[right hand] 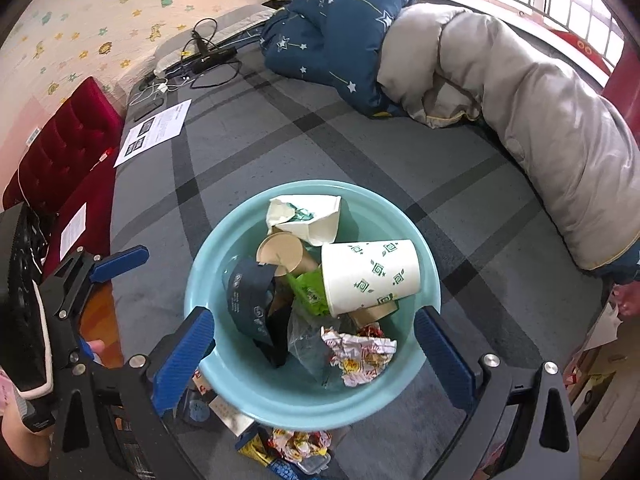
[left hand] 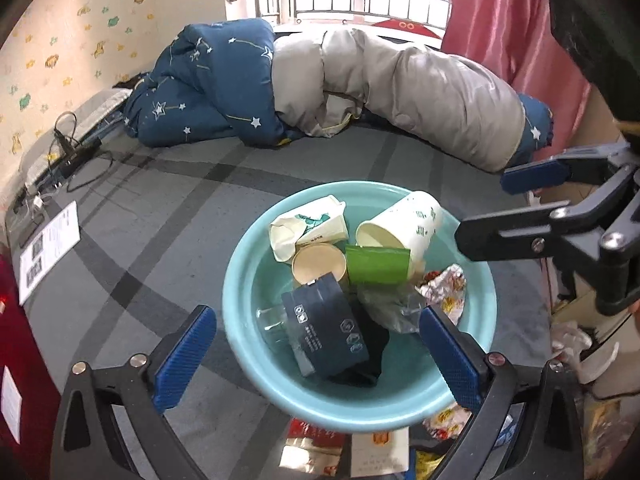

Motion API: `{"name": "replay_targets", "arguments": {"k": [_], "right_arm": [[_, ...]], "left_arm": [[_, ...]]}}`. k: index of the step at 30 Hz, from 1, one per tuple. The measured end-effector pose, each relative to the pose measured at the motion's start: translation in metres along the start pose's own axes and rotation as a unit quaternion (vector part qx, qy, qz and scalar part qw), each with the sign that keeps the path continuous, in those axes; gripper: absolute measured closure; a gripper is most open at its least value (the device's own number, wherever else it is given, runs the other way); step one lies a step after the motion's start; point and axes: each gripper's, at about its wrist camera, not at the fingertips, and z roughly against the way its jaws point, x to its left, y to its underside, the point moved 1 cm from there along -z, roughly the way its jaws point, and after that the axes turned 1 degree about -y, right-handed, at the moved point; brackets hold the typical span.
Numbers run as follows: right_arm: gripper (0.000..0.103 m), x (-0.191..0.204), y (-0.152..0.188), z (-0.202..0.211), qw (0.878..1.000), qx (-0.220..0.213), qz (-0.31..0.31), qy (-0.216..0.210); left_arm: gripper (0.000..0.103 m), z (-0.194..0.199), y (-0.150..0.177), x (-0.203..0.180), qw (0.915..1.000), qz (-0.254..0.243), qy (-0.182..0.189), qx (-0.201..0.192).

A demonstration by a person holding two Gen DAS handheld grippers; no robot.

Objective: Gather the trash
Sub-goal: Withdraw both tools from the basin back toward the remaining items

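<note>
A teal basin (left hand: 240, 280) (right hand: 200, 280) stands on the grey checked bed and holds trash. Inside lie a white paper cup with green marks (left hand: 404, 228) (right hand: 370, 276), a crushed white cup (left hand: 308, 228) (right hand: 304, 216), a brown cup (left hand: 320, 264) (right hand: 280, 254), a green packet (left hand: 376, 266), a dark blue packet (left hand: 324, 328) (right hand: 252, 300) and a crumpled wrapper (left hand: 444, 288) (right hand: 360, 354). My left gripper (left hand: 316, 356) (right hand: 104, 304) hangs open above the basin's near side, holding nothing. My right gripper (right hand: 314, 354) (left hand: 516, 208) is likewise open and empty over the basin.
More wrappers and small boxes (left hand: 376, 452) (right hand: 296, 444) lie on the bed just in front of the basin. A rolled blue and grey quilt (left hand: 360, 92) (right hand: 500, 92) fills the far side. Cables with a power strip (right hand: 208, 56), a printed sheet (right hand: 156, 130) and a red headboard (right hand: 60, 152) are at the left.
</note>
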Motion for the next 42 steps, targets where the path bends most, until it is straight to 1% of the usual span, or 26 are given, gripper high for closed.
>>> {"name": "replay_targets", "arguments": {"k": [4, 6, 10, 12, 15, 19, 23, 28, 34, 39, 42], "right_arm": [[0.001, 0.006, 0.010, 0.011, 1.000, -0.011, 0.019, 0.008], [0.001, 0.007, 0.014, 0.016, 1.000, -0.013, 0.025, 0.005], [0.001, 0.007, 0.024, 0.025, 0.999, -0.019, 0.034, -0.001], [0.001, 0.007, 0.030, 0.029, 0.999, -0.022, 0.043, 0.005], [0.001, 0.007, 0.039, 0.035, 0.998, -0.026, 0.055, 0.004], [0.001, 0.008, 0.051, 0.040, 0.997, -0.031, 0.077, 0.010], [0.001, 0.011, 0.062, 0.045, 0.995, -0.035, 0.090, 0.004], [0.001, 0.019, 0.081, 0.048, 0.993, -0.038, 0.112, -0.003], [0.001, 0.029, 0.102, 0.047, 0.991, -0.040, 0.130, -0.011], [0.001, 0.036, 0.124, 0.041, 0.989, -0.037, 0.140, -0.021], [0.001, 0.039, 0.137, 0.035, 0.988, -0.032, 0.148, -0.025]], "left_arm": [[0.000, 0.009, 0.009, -0.002, 1.0000, -0.005, 0.002, 0.003], [0.000, 0.014, 0.014, -0.003, 1.0000, -0.008, 0.003, 0.004], [0.000, 0.024, 0.027, -0.005, 0.9998, -0.020, -0.008, 0.004], [0.000, 0.028, 0.032, -0.004, 0.9997, -0.020, -0.010, 0.002], [0.000, 0.035, 0.042, -0.004, 0.9998, -0.019, -0.005, 0.000], [0.000, 0.041, 0.051, -0.008, 0.9996, -0.029, -0.003, -0.002], [0.000, 0.047, 0.061, -0.012, 0.9993, -0.036, -0.001, -0.006], [0.000, 0.053, 0.077, -0.020, 0.9987, -0.051, 0.005, -0.007], [0.000, 0.057, 0.097, -0.027, 0.9982, -0.058, 0.002, -0.013], [0.000, 0.060, 0.115, -0.034, 0.9981, -0.059, 0.011, -0.014], [0.000, 0.061, 0.125, -0.036, 0.9983, -0.055, 0.009, -0.016]]}}
